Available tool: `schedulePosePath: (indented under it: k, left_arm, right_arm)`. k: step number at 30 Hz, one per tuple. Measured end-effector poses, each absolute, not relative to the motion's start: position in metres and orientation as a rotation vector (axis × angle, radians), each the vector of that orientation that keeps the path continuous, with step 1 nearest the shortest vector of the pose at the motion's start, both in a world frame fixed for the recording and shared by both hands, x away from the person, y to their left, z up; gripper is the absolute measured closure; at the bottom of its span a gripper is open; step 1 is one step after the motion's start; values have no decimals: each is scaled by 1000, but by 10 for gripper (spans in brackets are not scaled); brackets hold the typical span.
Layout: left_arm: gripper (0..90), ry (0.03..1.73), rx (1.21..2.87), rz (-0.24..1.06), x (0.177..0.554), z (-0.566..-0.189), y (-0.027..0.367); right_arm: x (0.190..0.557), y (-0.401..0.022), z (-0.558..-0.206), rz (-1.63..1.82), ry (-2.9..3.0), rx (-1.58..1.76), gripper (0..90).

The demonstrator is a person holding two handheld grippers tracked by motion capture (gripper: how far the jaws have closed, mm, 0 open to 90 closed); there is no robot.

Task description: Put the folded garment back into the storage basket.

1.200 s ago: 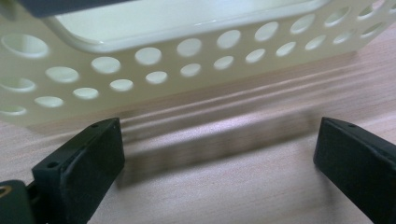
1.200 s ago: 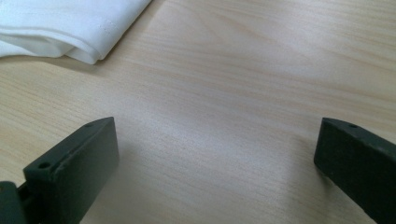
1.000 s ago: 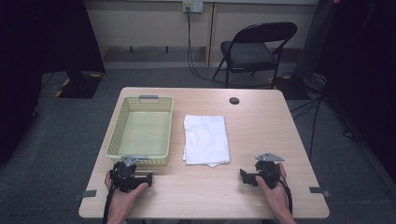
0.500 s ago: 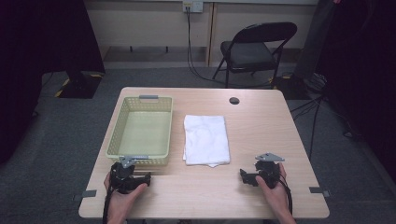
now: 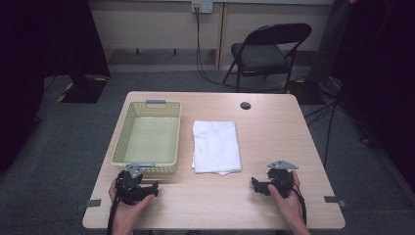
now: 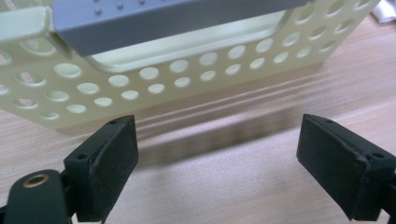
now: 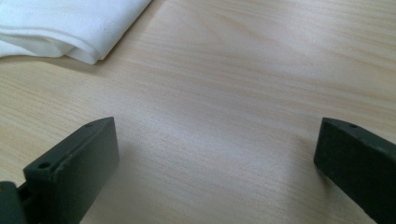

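Nothing is in hand yet: both grippers rest on the worktop (image 5: 274, 122), left gripper (image 5: 139, 188) just before the empty basket (image 5: 147, 137), right gripper (image 5: 266, 185) near the folded towel (image 5: 215, 147), jaws apart, empty. Probably the towel goes next, needing a reach to its edge.

No readable text, label or number appears anywhere.
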State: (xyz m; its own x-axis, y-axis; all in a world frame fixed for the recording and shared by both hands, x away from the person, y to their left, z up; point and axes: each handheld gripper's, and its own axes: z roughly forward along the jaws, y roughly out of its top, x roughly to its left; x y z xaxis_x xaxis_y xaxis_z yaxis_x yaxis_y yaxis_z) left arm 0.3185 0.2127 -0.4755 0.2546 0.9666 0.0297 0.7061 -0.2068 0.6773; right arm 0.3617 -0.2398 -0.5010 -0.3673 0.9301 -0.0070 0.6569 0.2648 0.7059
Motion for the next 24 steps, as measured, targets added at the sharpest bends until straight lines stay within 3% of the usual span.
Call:
schedulePosePath:
  k: [9,24]
  left_arm:
    - [92,1487,1961,666,313,-467,210]
    - [93,1457,1907,626,306,-457,210]
  right_arm:
    - [362,-240,-501,870,2118,1437,0]
    - [362,-240,-501,869,2117,1438,0]
